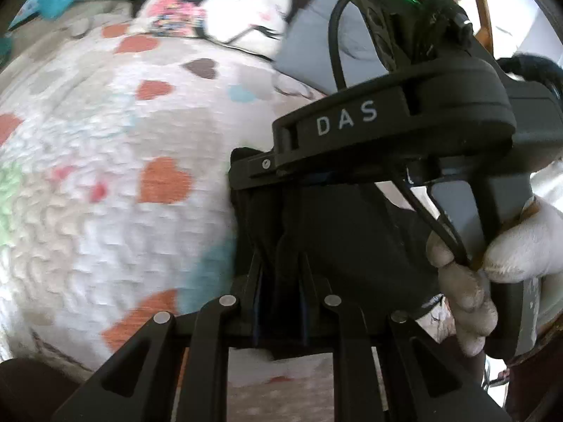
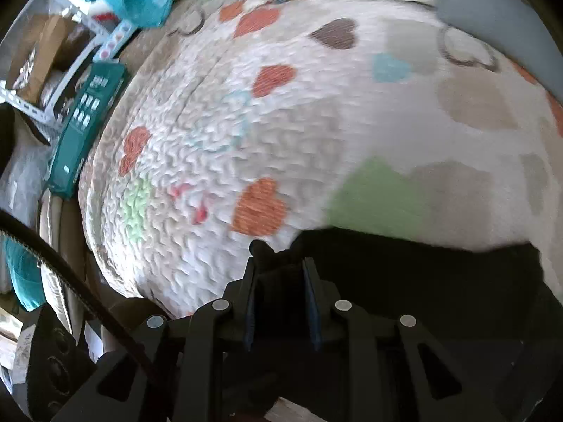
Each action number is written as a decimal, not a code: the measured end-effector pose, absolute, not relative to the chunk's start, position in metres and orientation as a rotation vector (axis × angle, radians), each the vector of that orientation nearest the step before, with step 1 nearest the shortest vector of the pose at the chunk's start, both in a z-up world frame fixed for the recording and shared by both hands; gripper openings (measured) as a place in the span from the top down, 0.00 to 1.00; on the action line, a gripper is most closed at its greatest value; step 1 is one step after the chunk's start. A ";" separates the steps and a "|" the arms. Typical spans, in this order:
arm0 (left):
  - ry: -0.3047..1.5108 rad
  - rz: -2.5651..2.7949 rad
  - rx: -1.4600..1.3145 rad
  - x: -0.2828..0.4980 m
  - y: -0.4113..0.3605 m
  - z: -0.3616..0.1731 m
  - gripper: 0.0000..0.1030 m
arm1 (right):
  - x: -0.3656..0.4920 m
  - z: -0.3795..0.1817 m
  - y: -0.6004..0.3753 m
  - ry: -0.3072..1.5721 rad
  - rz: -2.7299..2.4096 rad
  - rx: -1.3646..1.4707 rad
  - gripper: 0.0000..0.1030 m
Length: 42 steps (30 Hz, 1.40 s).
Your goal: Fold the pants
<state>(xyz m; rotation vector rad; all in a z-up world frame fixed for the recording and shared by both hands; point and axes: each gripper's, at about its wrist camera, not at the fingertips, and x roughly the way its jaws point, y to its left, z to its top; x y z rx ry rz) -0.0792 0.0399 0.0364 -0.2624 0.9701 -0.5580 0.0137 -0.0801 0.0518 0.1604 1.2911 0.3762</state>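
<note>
right now i have both tongs pinching the black pants (image 2: 404, 267): left gripper (image 1: 279, 270) and right gripper (image 2: 278, 274) clamp bunched fabric above the heart-patterned blanket (image 2: 246, 123).

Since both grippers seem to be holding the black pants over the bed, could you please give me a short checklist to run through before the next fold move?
1. Left gripper shut on the black pants: ok.
2. Right gripper shut on the pants, fabric bunched between its fingers: ok.
3. Heart-print bedspread ahead free of other items: ok.
4. Pants edges aligned between the grips: cannot tell, fabric is dark and blurred.
5. The other gripper's black cable clear of the fabric: cannot tell.
</note>
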 end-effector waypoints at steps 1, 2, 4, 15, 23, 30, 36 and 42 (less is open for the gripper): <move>0.975 -0.569 -0.251 -0.080 0.030 0.037 0.85 | 0.016 0.050 -0.086 1.284 0.366 0.173 0.75; 0.982 -0.585 -0.242 -0.081 0.019 0.036 0.85 | 0.013 0.049 -0.098 1.277 0.352 0.192 0.75; 1.002 -0.610 -0.240 -0.081 0.001 0.034 0.85 | 0.009 0.047 -0.127 1.267 0.326 0.227 0.75; 1.042 -0.669 -0.093 -0.087 -0.089 0.017 0.71 | -0.014 0.007 -0.238 1.236 0.198 0.376 0.69; 1.023 -0.792 -0.147 -0.123 -0.048 0.046 0.43 | -0.029 0.020 -0.285 1.118 0.023 0.317 0.60; 1.044 -0.592 -0.268 -0.083 0.000 0.031 0.41 | -0.058 0.049 -0.302 0.998 0.092 0.400 0.60; 1.124 -0.602 -0.291 -0.039 -0.022 0.002 0.41 | -0.072 0.035 -0.275 0.997 0.354 0.564 0.59; 1.145 -0.651 -0.247 -0.024 -0.056 -0.007 0.28 | -0.093 -0.002 -0.257 1.072 0.227 0.406 0.59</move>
